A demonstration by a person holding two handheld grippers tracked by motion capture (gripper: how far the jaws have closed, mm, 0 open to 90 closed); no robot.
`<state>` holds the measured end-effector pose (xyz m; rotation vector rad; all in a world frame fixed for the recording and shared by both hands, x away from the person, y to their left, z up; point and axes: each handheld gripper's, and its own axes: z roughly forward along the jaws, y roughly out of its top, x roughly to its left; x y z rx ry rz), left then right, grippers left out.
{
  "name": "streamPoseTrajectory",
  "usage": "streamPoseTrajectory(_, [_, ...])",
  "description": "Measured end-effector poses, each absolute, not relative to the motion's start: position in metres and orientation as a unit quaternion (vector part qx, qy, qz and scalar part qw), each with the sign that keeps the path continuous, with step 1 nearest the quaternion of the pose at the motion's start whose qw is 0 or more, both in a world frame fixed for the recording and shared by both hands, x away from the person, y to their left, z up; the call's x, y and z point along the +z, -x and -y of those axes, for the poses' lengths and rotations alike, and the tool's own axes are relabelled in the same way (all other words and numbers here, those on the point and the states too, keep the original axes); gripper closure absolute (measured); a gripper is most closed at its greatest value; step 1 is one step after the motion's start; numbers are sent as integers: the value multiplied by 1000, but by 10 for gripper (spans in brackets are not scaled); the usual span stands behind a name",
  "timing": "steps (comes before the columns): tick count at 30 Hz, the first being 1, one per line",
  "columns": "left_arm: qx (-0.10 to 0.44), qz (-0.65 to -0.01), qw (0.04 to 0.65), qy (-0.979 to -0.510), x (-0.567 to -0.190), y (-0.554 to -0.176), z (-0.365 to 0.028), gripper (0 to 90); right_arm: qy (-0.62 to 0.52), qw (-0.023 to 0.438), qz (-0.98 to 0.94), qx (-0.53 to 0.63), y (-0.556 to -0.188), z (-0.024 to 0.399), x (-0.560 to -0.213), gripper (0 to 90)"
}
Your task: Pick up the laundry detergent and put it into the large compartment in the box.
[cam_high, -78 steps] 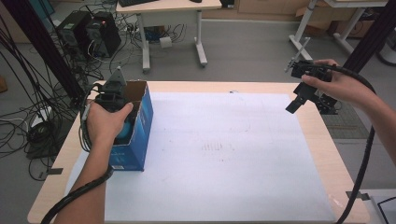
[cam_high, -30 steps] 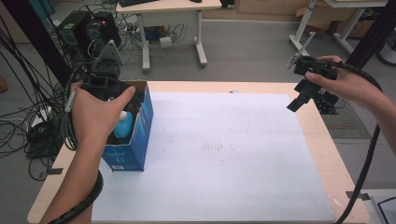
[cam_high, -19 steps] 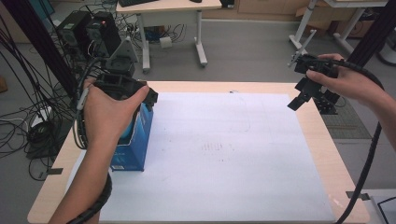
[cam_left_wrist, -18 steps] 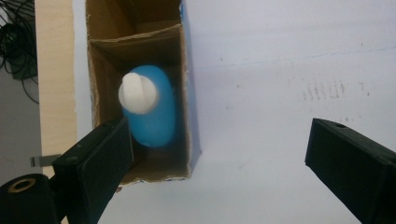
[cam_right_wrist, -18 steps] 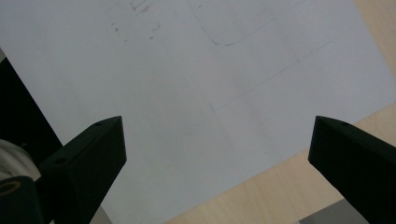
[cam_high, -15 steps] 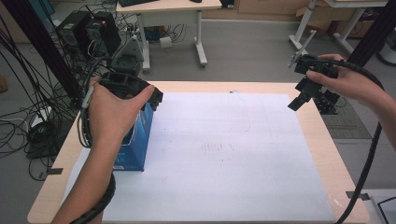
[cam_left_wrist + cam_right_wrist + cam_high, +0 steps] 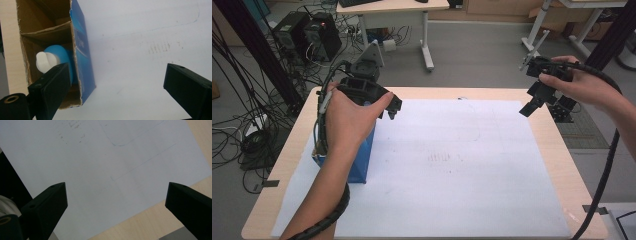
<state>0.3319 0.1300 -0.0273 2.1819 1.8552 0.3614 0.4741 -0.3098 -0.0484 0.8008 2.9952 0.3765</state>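
- High view: the left gripper (image 7: 388, 106) hangs above the right edge of the blue box (image 7: 362, 157), held in the person's left hand (image 7: 347, 120). Its jaws point toward the middle of the table and hold nothing.
- High view: the box stands on the left part of the white sheet (image 7: 452, 170) that covers the table (image 7: 557, 150); the hand and forearm cover most of it.
- High view: the right gripper (image 7: 546, 102) is held up over the table's far right corner, well apart from the box, jaws tilted down and to the left.
- Left gripper view: the jaws stand wide apart and empty. The open box (image 7: 82, 57) lies under the left jaw, its brown cardboard inside showing.
- Left gripper view: a blue bottle (image 7: 61, 56) with a white cap (image 7: 45, 61) sits inside the box, just past the left jaw's tip, not touching it as far as I can tell. Faint pencil marks lie on the sheet (image 7: 140, 35) between the jaws.
- Right gripper view: the jaws are wide apart with nothing between them, over the sheet (image 7: 100, 170) near its corner, where the bare wooden table (image 7: 150, 220) begins. Thin drawn lines cross the sheet.
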Motion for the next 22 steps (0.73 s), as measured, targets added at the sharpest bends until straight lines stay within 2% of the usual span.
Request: streamPoseTrajectory(22, [120,-632,121,-756,-32,-339,-124,78,-258,9,-959,120,-476,313,-50,44])
